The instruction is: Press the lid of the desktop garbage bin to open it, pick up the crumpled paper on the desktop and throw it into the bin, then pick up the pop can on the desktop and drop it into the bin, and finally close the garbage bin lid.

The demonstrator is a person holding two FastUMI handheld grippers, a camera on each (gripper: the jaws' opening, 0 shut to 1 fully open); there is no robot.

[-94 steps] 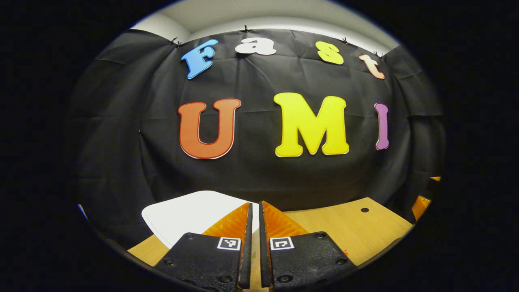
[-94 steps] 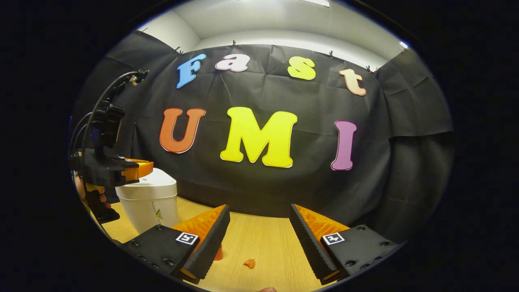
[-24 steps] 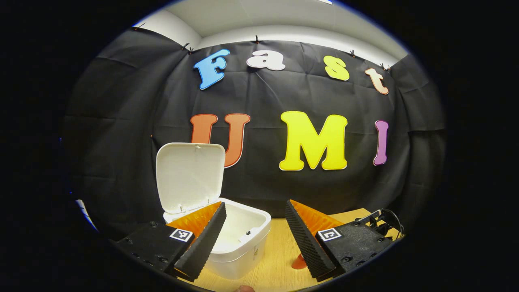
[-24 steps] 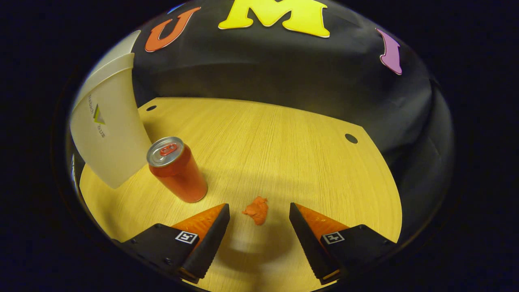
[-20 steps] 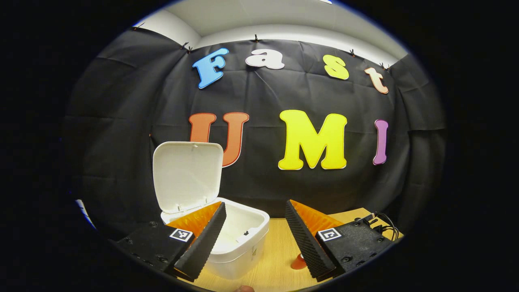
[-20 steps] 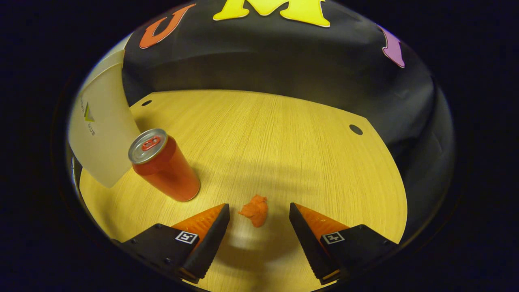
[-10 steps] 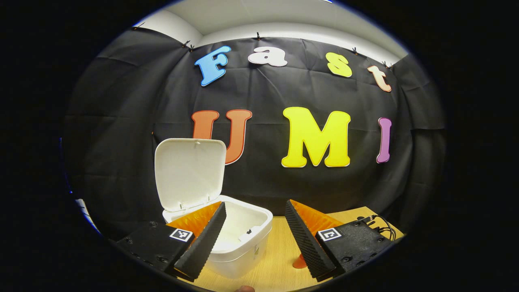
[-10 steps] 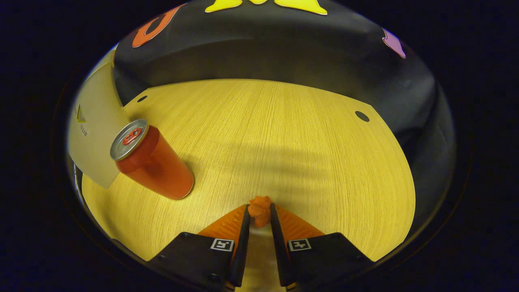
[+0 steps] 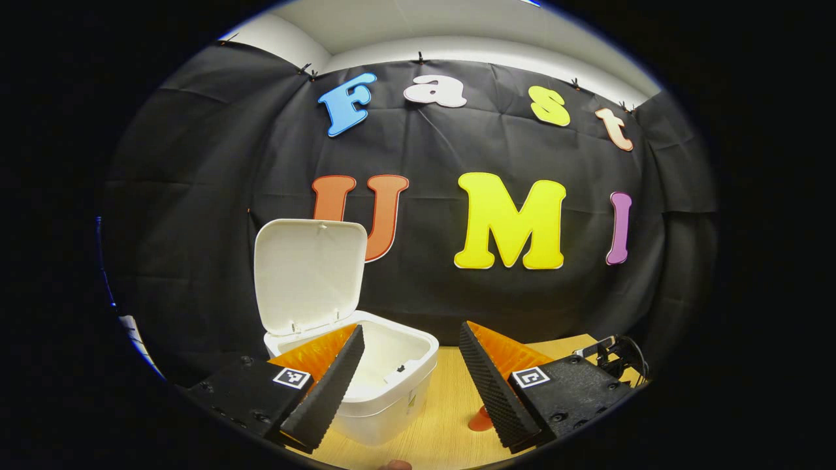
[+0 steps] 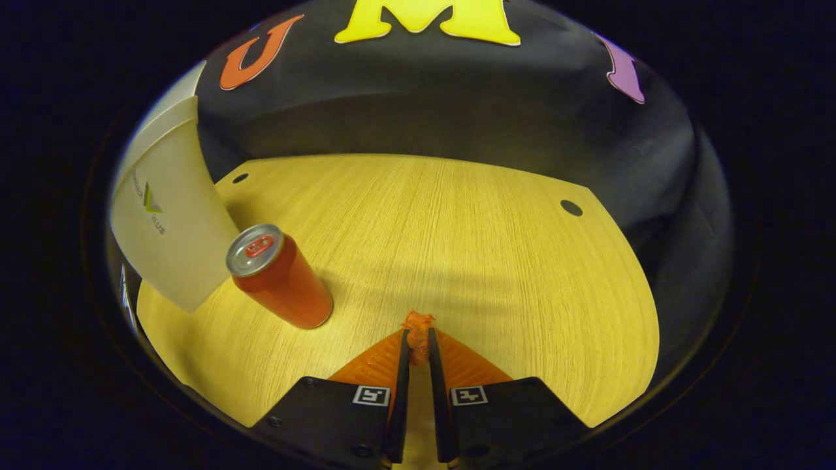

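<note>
Pinching the crumpled paper [image 10: 417,326] w/ closed fingers, right gripper [image 10: 417,349] needed firm hold, lifting clear of pop can [image 10: 281,277] at 9 o'clock; bin [image 9: 385,385] lid [image 9: 308,274] stood open, left gripper [image 9: 408,356] fingers spread.

The left gripper [image 9: 408,356] is level, its jaws spread wide apart. The right gripper [image 10: 417,356] tilts downward, both fingers clamped on the crumpled paper [image 10: 418,324].
</note>
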